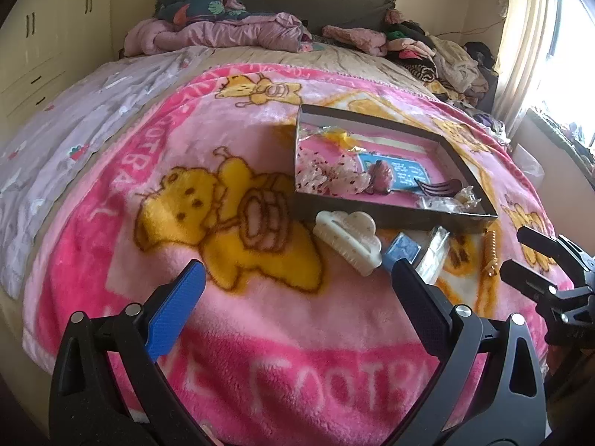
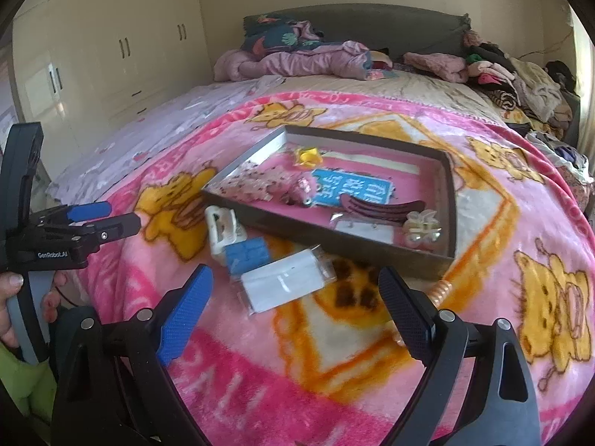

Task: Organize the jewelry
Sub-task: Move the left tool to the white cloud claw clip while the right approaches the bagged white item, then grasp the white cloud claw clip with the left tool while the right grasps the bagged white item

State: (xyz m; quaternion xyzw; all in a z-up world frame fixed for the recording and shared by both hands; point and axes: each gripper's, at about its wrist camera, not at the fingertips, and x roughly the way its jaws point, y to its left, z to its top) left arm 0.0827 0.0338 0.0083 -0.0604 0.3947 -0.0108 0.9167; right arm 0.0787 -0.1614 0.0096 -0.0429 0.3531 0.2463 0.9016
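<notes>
Black left gripper (image 2: pixel 108 219): one blue pad, silver screws, "GenRobot.AI" lettering; green sleeve (image 2: pixel 22 383).

You have one tray (image 2: pixel 452 200) ahead of your claws. Outside it, nearer you: one white hair claw (image 1: pixel 349 239), one blue packet (image 2: pixel 247 254), one clear packet (image 2: pixel 284 282), one orange spiral clip (image 1: pixel 491 251).

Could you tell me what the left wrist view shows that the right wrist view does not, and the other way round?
Only the left wrist view shows the bright window with its curtain, and the white claw clip's scalloped top. Only the right wrist view shows the person's hand on the left gripper's handle, and the dark barrette at full length in the box. Both show the box on the pink blanket, the blue packet, the clear packet, and both grippers open and empty: left gripper, right gripper.
</notes>
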